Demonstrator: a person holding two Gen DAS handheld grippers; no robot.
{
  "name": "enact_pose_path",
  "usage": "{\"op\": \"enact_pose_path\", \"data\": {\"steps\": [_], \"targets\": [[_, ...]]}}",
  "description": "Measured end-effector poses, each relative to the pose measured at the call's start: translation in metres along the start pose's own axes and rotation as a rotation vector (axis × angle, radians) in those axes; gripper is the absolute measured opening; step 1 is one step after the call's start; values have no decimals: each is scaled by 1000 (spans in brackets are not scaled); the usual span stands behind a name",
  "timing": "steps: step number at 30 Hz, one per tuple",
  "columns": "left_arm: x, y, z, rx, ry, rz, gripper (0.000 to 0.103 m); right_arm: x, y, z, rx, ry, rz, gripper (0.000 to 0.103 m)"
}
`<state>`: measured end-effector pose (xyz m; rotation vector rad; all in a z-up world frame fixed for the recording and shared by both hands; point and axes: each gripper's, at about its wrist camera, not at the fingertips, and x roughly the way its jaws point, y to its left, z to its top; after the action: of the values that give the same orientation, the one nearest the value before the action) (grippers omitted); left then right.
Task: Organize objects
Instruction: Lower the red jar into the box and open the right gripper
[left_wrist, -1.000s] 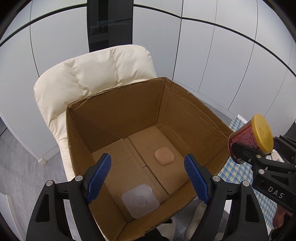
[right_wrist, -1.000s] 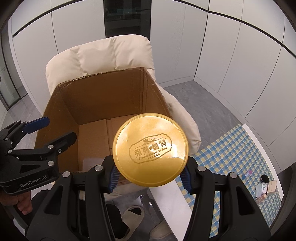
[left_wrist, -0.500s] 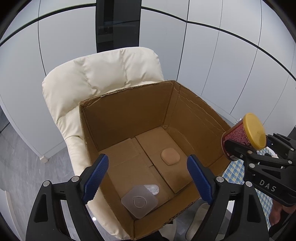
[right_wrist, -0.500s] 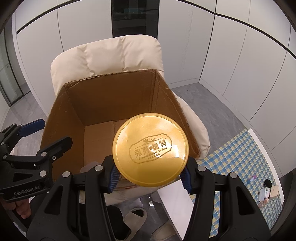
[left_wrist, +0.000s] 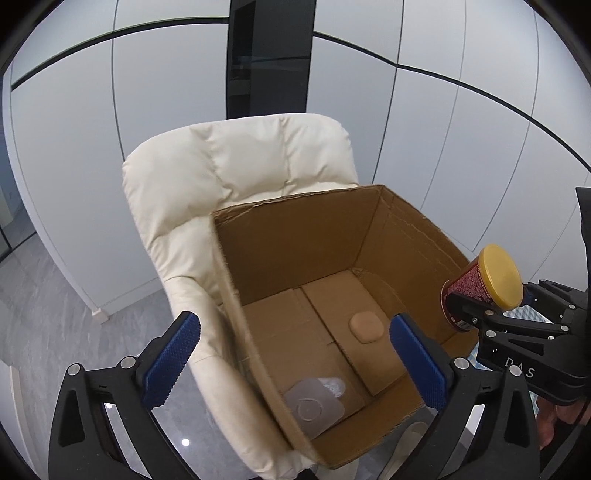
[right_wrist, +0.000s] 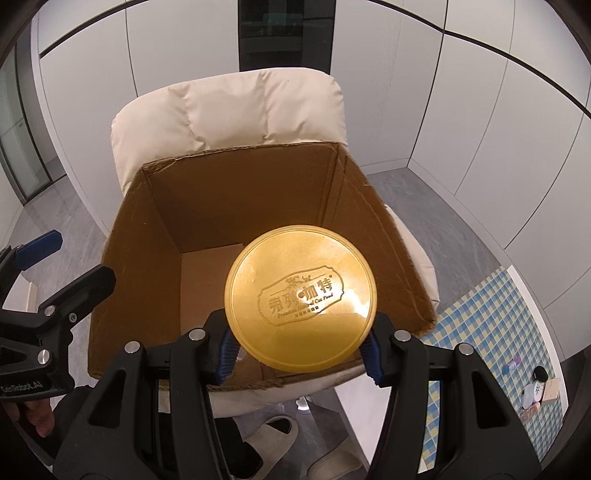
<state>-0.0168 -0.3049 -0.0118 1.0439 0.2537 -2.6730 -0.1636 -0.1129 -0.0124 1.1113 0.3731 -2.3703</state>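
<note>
An open cardboard box (left_wrist: 295, 236) (right_wrist: 243, 192) rests on a cream padded chair (left_wrist: 236, 166) (right_wrist: 229, 110). On its floor lie a tan pad (left_wrist: 365, 326) and a clear plastic lid (left_wrist: 314, 402). My left gripper (left_wrist: 291, 358) hovers over the box's near left corner, its jaws opening wide with nothing between them. My right gripper (right_wrist: 301, 350) is shut on a red can with a gold lid (right_wrist: 301, 302) (left_wrist: 484, 286), held above the box's near right rim.
White wall panels and a dark strip stand behind the chair. A blue and yellow checked cloth (right_wrist: 491, 332) with small items (right_wrist: 535, 391) lies at the lower right. A person's slippered feet (right_wrist: 273, 439) are on the grey floor below the box.
Both grippers have drawn back from the box, which now sits farther off and to the right in the left view. The left jaws have spread wider. The can stays gripped.
</note>
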Motion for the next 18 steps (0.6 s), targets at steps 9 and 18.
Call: {"op": "enact_pose_path", "data": {"steps": [9,18], "targets": [[-12,29,-3,-43,-19,16,102,6,27,5,-35,4,13,56],[-19,52,-6,-73,-24,44,102,11,54,9,-77,8,33,56]]}}
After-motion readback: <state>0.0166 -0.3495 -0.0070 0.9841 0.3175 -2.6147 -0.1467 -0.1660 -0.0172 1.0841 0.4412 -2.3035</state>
